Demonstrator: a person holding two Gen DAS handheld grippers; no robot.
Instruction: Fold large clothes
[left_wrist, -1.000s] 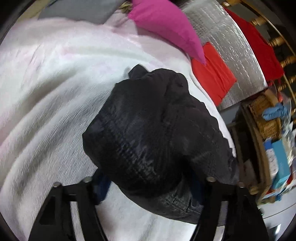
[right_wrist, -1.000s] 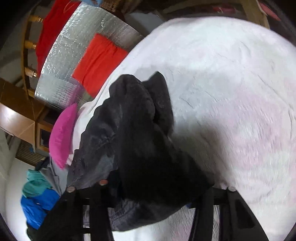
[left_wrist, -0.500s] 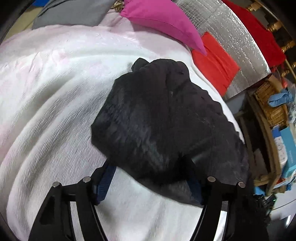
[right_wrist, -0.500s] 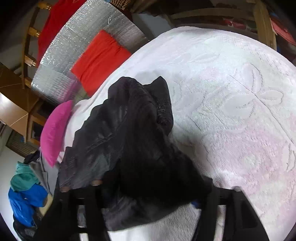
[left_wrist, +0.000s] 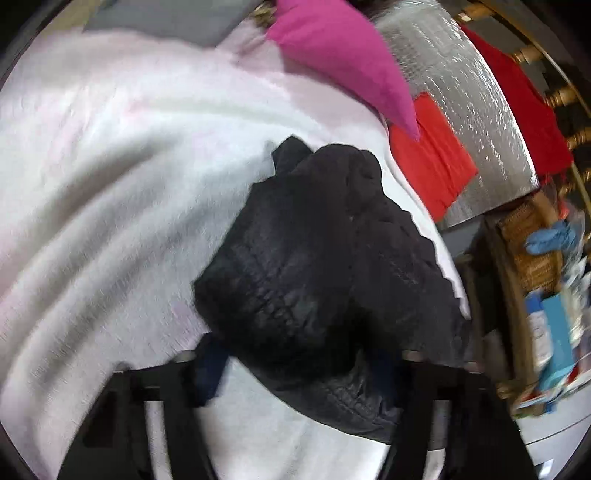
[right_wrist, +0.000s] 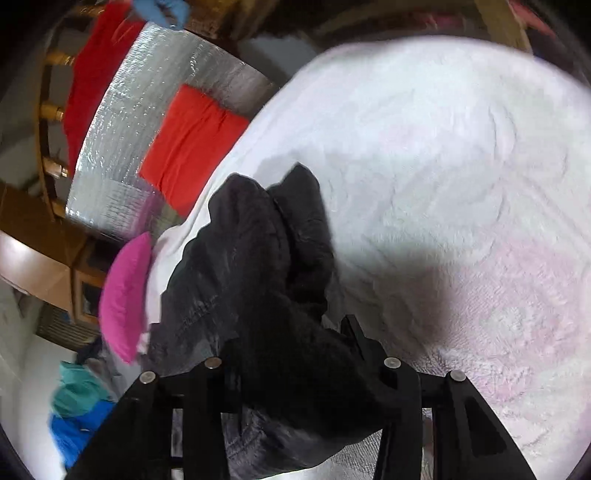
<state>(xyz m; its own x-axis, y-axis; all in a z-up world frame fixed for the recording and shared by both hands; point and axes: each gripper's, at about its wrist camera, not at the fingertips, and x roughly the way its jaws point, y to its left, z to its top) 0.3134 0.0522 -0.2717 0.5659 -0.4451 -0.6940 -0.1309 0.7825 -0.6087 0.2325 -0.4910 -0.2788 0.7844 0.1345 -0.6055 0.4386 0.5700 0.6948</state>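
**Black garment bunched between both grippers on the bed**

Compared with a second earlier, the right gripper's (right_wrist: 299, 354) jaws had come in a lot narrower around the cloth, and they were closing at this moment. The left gripper (left_wrist: 295, 354) had barely shifted, its jaws closing too.

The black garment (left_wrist: 325, 258) sat crumpled in a lump on the white bedspread (left_wrist: 110, 184), near the edge. Its near end ran down between the fingers of both grippers. In the right wrist view the fingers were pressed right into the bunched fabric, so that one had a grip on it. On the left, the cloth draped over the blue pads (left_wrist: 210, 369); I couldn't tell whether they actually squeezed it.

Beyond the garment were a pink pillow (left_wrist: 343, 59) and a red cloth (left_wrist: 432, 162) against a silver foil panel (left_wrist: 472, 110).
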